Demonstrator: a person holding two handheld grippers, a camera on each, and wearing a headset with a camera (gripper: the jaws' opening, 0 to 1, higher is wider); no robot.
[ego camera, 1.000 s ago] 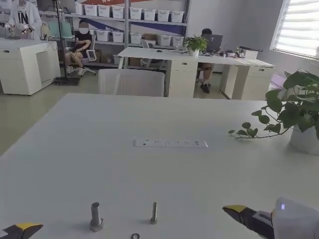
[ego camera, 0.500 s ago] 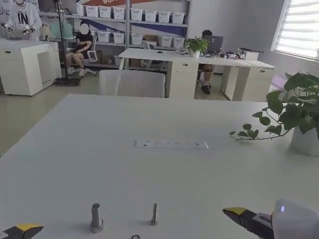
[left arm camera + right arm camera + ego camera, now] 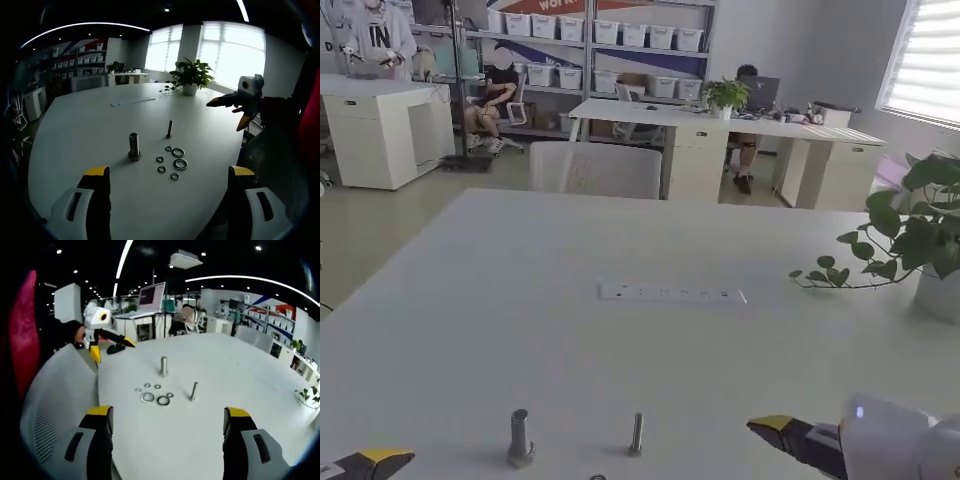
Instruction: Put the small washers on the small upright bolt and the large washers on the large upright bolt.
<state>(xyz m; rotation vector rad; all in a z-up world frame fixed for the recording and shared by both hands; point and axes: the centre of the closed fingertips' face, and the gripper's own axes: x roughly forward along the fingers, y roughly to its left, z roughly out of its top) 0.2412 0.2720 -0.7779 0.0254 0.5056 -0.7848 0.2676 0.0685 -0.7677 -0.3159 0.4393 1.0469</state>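
Two bolts stand upright on the white table [image 3: 650, 350]: the thick large bolt [image 3: 133, 146] [image 3: 520, 440] [image 3: 163, 365] and the thin small bolt [image 3: 170, 128] [image 3: 637, 435] [image 3: 194, 390]. Loose in front of them lie two large washers [image 3: 180, 163] [image 3: 148, 398] and several small washers [image 3: 160, 159] [image 3: 147, 385]. My left gripper [image 3: 169, 172] is open and empty, short of the washers. My right gripper [image 3: 167, 412] is open too, with nothing between its jaws, and faces the washers from the other side. Each gripper appears in the other's view: right gripper [image 3: 235, 107], left gripper [image 3: 107, 340].
A white power strip [image 3: 672, 293] lies mid-table. A potted plant [image 3: 920, 240] stands at the table's right edge. A chair [image 3: 595, 170] sits at the far end. Desks, shelves and seated people are farther back.
The head camera has shifted slightly. The right gripper has edged a little left toward the bolts. Bolts and washers have not moved.
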